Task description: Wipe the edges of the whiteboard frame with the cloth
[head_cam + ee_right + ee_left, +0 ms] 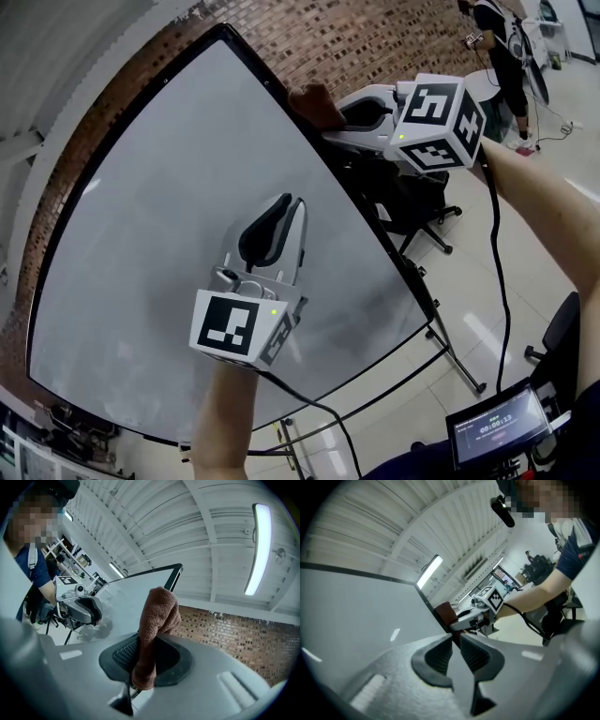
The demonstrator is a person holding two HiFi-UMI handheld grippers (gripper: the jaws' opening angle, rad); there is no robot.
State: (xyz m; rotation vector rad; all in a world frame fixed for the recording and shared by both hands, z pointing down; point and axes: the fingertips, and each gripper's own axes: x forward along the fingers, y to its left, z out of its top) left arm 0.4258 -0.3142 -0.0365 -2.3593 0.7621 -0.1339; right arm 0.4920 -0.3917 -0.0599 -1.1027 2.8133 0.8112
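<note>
A: What fills the view?

B: The whiteboard (159, 253), with its black frame (367, 217) running round it.

A: And the arms?

B: The left forearm (225, 412) reaches up from below. The left gripper (289, 202) is held before the board's face, jaws all but together on nothing. The right forearm (539, 192) comes in from the right.

A: The cloth?

B: Brown cloth (157, 616), pinched in the right gripper (336, 117) — it lies against the frame's right edge, just below the top corner.
</note>
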